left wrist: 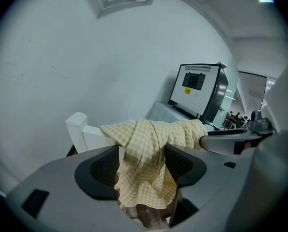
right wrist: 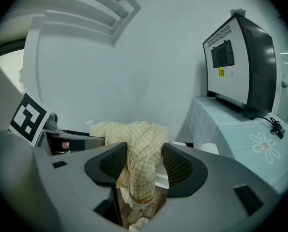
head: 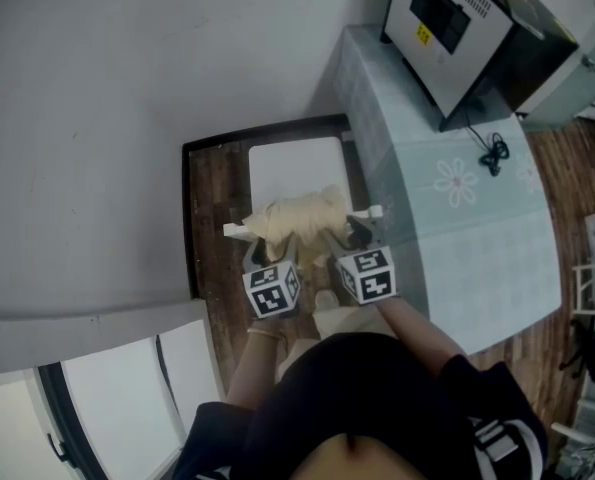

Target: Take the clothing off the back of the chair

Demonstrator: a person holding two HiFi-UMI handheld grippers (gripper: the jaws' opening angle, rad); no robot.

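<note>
A pale yellow checked garment (head: 299, 216) is draped over the top rail of a white chair (head: 297, 163) that faces the wall. My left gripper (head: 277, 250) and right gripper (head: 343, 240) sit side by side just in front of the chair back. In the left gripper view the garment (left wrist: 146, 144) hangs between the wide-apart jaws of the left gripper (left wrist: 143, 166), beside the white corner post (left wrist: 78, 127). The right gripper (right wrist: 141, 164) is open too, with a bunched fold of the garment (right wrist: 140, 139) hanging between its jaws. Neither gripper presses on the cloth.
A table with a light flowered cloth (head: 457, 218) stands right of the chair and bears a boxy black-and-white appliance (head: 467, 28) and a black cable (head: 494, 153). The grey wall (head: 127, 118) is close behind the chair. Dark wood floor (head: 209, 203) shows to its left.
</note>
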